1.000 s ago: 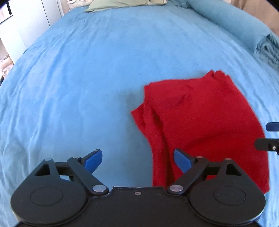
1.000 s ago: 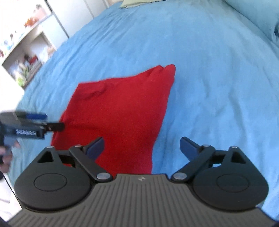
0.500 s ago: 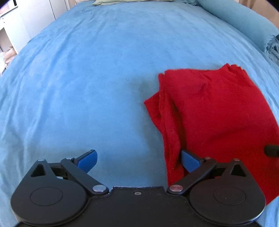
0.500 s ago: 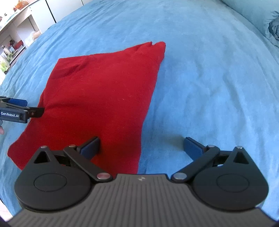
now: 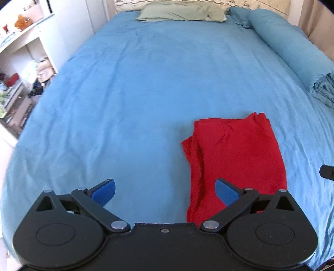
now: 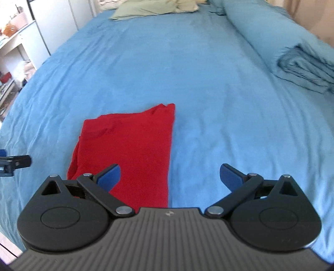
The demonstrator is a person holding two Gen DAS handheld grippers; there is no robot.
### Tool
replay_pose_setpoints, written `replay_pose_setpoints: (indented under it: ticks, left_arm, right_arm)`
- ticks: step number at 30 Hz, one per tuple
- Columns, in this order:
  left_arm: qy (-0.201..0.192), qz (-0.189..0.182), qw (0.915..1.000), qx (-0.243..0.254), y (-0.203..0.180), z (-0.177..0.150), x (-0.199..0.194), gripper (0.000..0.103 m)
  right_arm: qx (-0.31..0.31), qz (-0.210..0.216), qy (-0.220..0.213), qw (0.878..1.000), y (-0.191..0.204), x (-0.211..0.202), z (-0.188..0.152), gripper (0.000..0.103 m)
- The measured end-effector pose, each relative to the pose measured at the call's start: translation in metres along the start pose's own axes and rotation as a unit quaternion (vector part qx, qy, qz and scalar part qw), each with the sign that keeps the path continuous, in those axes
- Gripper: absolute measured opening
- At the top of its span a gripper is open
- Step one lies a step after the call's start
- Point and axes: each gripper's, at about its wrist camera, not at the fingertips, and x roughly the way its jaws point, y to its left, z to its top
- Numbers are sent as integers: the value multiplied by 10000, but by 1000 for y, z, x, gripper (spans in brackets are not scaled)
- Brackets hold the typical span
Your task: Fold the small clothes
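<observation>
A red garment (image 5: 238, 154) lies folded into a long rectangle on the blue bedsheet (image 5: 135, 93), with layered edges along its left side. My left gripper (image 5: 165, 191) is open and empty above the sheet, its right fingertip over the garment's near left edge. In the right wrist view the garment (image 6: 133, 146) lies ahead and left. My right gripper (image 6: 170, 176) is open and empty, its left fingertip over the garment's near end. Each gripper's tip shows at the edge of the other's view.
A rolled blue duvet (image 5: 292, 54) runs along the bed's right side, with its folded end (image 6: 309, 68) nearer. Green pillows (image 5: 177, 12) lie at the head. White shelves (image 5: 18, 68) with clutter stand left of the bed.
Both grippers have pulled back and lifted away from the garment, so it looks smaller and farther. The garment lies still. Both stay open.
</observation>
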Motion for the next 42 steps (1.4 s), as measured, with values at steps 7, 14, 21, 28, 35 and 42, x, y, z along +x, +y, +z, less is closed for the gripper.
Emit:
replay_pose_setpoints:
  ticks: [7,14,21,28,35,42]
  left_arm:
    - [41,193,9994,-290,2,-44,-42,103]
    - [-324,192,9990,-219,-9,-104,-98,103]
    - [-673,203,9975,-45,-18,-145,-139,103]
    - [-845,276,9960,-71,-18,-173,-152,103]
    - [-1049,160,9943,-66,-20,-182,-166,103]
    - [-1155,118,9932,19,-26,-186,-173,103]
  right_arm:
    - [31,-241,298,9993,10,-46,-31,103]
    - [190,-236,86,9995,18,-100,-85,103]
    - [65,-434,-210,9988,20,-151,-135,103]
    - [155,-407,-299,9986,18,-175,-175,103]
    - [184,-439,-475,9977,19,-197,-190,103]
    - [221,-463,-647,9966,18,-212,-194,103]
